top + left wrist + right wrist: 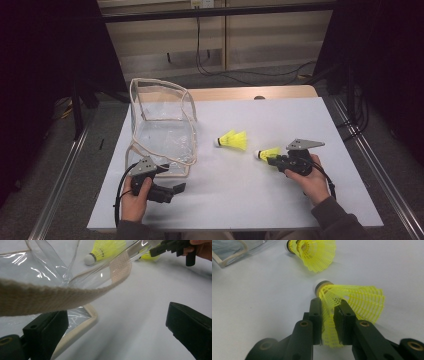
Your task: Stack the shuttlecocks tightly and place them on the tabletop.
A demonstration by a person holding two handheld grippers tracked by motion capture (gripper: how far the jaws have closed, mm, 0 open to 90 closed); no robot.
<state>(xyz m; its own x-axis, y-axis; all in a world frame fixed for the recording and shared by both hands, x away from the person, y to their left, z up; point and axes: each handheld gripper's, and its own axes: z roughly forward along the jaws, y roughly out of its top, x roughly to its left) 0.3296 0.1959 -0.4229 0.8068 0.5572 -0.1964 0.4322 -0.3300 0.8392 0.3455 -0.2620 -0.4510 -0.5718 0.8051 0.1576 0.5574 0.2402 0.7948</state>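
Observation:
Two yellow shuttlecocks lie on the white table (250, 200). My right gripper (272, 159) (329, 303) is shut on the mesh skirt of the nearer shuttlecock (267, 153) (359, 297), whose white cork points away to the left. The other shuttlecock (233, 140) (314, 252) (105, 250) lies free just beyond it. A clear plastic bag (160, 125) (50, 270) with beige trim stands open at the left. My left gripper (177, 189) (117, 322) rests by the bag's front corner, jaws wide open with nothing between them. A beige strap (37, 296) hangs across above its left jaw.
A wooden board (240, 93) borders the table's far edge, with cables (220, 70) on the floor behind it. Metal rails (370, 160) run along both sides of the table. Bare white surface stretches between the two hands and toward the far right.

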